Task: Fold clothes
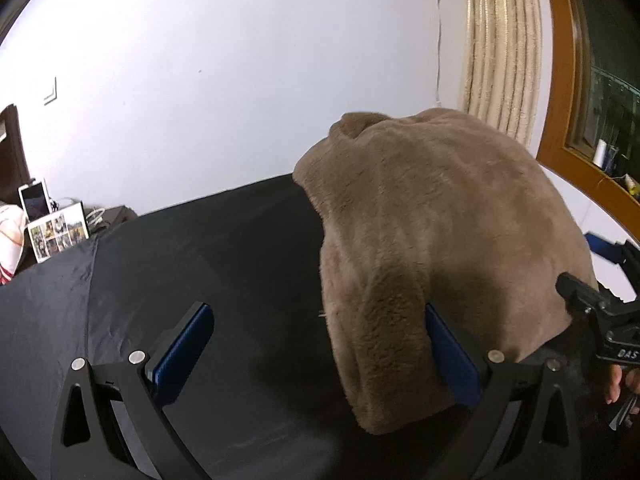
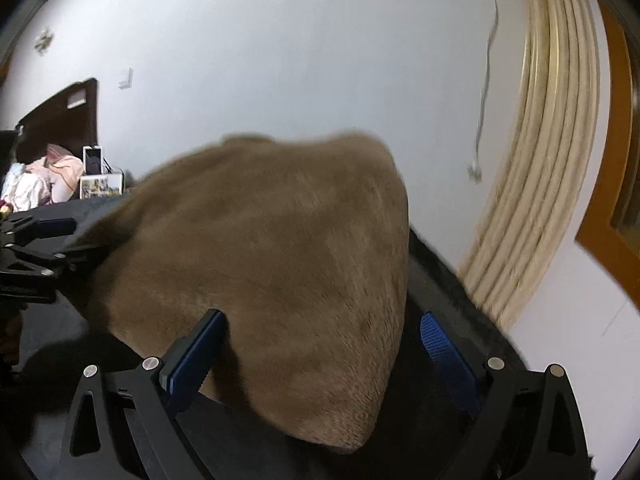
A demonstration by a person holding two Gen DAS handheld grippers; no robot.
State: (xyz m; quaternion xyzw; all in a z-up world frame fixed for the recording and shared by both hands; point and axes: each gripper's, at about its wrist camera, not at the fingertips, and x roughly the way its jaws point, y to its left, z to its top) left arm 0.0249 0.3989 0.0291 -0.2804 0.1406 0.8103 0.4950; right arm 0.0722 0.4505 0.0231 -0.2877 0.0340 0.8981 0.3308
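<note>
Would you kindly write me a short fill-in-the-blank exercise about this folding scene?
1. The fluffy garment is ____ in colour.
2. It lies on a ____ sheet.
3. The pads of the right tongs are ____ in colour.
4. The jaws of the left tongs stand wide ____.

Missing words: brown; black; blue; open

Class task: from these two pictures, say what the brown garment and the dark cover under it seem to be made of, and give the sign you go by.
Brown garment: probably plush fleece or fake fur; short, matte, fuzzy pile. Dark cover: thin woven cloth, perhaps synthetic; smooth, faint sheen, fine creases.
</note>
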